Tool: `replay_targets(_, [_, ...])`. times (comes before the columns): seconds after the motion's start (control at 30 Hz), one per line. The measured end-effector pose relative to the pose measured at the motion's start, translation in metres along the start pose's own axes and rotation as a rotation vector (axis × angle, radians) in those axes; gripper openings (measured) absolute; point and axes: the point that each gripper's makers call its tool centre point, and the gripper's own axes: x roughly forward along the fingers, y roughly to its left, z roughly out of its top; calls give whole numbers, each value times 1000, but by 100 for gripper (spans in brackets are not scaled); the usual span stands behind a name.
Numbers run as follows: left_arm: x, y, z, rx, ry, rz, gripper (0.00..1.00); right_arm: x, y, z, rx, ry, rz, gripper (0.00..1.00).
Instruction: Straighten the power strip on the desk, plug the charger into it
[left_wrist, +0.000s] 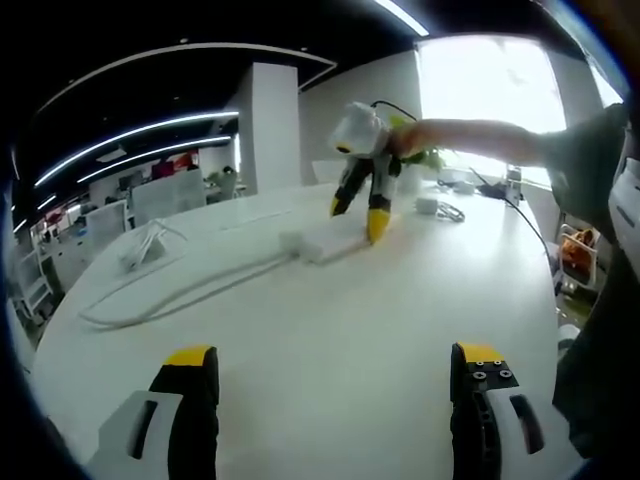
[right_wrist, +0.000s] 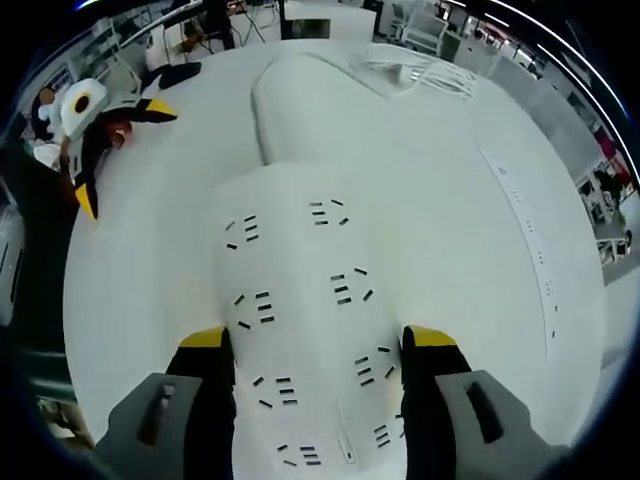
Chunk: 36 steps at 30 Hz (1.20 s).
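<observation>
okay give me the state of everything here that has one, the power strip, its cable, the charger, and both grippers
Power strip: flat on the desk, sockets empty, clamped at its sides.
Cable: slack, curving across the desk.
Charger: lying unplugged, apart from the strip.
Right gripper: shut on the power strip.
Left gripper: open, holding nothing.

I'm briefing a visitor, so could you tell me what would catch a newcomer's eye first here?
The white power strip fills the right gripper view, with the right tool straddling its sides. In the left gripper view that tool reaches down onto the strip on the white desk, while the left tool hangs open above bare desk.
</observation>
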Motion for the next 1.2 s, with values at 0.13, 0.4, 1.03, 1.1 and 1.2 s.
replay_targets(0.13, [0,0,0,0,0,-1,99,0,0,0,16,2,-7,67])
replay_targets(0.4, [0,-2,-1,3,1,-9,99,1,-2,0,45,1,-22,67])
replay_targets(1.03, [0,-3,-1,3,-1,-16,99,1,-3,1,61,30,-20,67])
replay_targets(1.1, [0,-3,-1,5,2,-15,99,1,-3,1,59,36,-16,67])
replay_targets(1.2, [0,-3,-2,4,1,-15,99,1,-3,1,58,38,-14,67])
